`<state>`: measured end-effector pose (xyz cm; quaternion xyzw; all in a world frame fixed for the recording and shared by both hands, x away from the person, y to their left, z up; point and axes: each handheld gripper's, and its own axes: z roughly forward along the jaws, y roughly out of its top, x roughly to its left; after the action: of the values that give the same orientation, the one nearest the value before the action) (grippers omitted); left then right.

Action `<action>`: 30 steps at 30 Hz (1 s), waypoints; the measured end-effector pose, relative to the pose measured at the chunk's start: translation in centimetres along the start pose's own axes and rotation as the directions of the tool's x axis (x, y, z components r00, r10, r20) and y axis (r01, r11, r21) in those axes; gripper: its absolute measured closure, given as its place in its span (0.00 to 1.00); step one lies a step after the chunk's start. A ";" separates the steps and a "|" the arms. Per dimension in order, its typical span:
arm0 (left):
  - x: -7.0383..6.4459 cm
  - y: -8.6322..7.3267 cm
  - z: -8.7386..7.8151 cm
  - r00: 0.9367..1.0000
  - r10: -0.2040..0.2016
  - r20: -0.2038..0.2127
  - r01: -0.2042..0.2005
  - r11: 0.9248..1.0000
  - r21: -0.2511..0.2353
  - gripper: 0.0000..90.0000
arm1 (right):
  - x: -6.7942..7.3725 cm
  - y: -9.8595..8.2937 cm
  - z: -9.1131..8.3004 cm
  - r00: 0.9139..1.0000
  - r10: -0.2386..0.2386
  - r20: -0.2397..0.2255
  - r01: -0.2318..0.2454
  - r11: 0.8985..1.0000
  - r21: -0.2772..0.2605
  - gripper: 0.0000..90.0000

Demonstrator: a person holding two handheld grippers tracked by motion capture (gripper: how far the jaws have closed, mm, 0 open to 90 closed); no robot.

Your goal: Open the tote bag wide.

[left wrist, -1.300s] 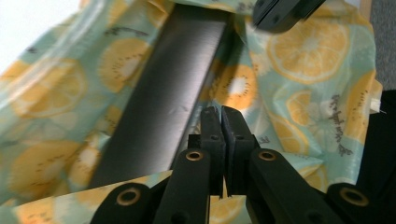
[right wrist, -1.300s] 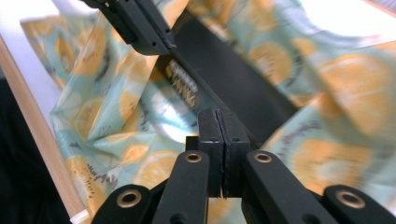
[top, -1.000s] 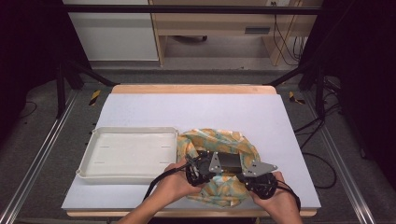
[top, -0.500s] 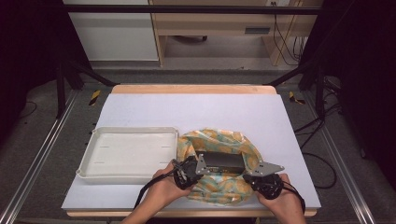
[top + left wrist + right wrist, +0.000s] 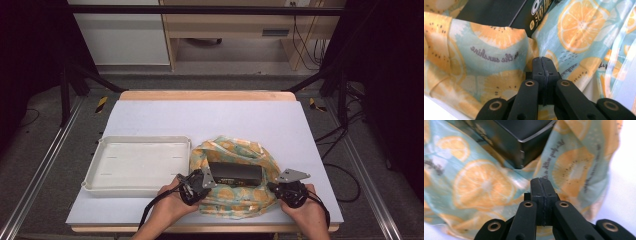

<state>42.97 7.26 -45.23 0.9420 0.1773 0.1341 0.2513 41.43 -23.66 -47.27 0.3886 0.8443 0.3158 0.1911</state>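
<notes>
A thin cloth [image 5: 235, 197] printed with orange slices on pale blue lies bunched at the table's front middle. A black box [image 5: 235, 172] rests in its centre. My left gripper [image 5: 201, 186] sits at the cloth's left edge and my right gripper [image 5: 278, 190] at its right edge, each held by a hand. In the left gripper view the jaws [image 5: 541, 58] are pressed together with cloth [image 5: 494, 55] folds converging at their tip, the box [image 5: 491, 12] beyond. In the right gripper view the gripper [image 5: 541, 179] is likewise shut on cloth [image 5: 481, 185] below a corner of the box [image 5: 524, 135].
A white shallow tray [image 5: 135, 165] stands left of the cloth, close to my left gripper. The white table top [image 5: 210, 120] stretches behind the cloth to a wooden far edge. Metal frame rails run along both sides.
Both grippers have moved apart, the left one leftward and the right one rightward toward the cloth's outer edges. The box in the middle is more exposed.
</notes>
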 end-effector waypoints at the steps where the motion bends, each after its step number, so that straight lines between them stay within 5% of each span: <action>1: 0.0 -0.1 0.0 1.000 -0.006 0.000 0.006 1.000 -0.002 1.00 | -0.1 0.0 0.1 1.000 0.005 0.002 -0.005 1.000 0.005 1.00; 8: 0.3 -0.8 -0.4 1.000 -0.027 -0.005 0.027 1.000 -0.004 1.00 | -0.3 0.2 0.3 1.000 0.020 0.005 -0.020 1.000 -0.019 1.00; 13: 0.6 -1.4 -0.7 0.999 -0.042 -0.008 0.042 0.999 -0.005 1.00 | 0.7 0.6 -1.3 1.000 0.016 0.007 -0.015 0.996 -0.093 1.00; 21: 1.1 -2.3 -0.8 0.998 -0.065 0.007 0.065 0.998 -0.001 1.00 | 3.7 2.8 -2.3 0.996 -0.063 -0.063 0.052 0.985 -0.166 0.91; 30: 1.1 -2.5 -0.7 0.998 -0.064 0.014 0.064 0.998 0.010 1.00 | 6.6 4.5 0.0 0.973 -0.176 -0.148 0.154 0.976 -0.152 0.65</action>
<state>43.05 10.05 -45.76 0.9380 0.2059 0.1184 0.2524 39.72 -16.31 -44.76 0.2759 0.8621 0.3873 0.1748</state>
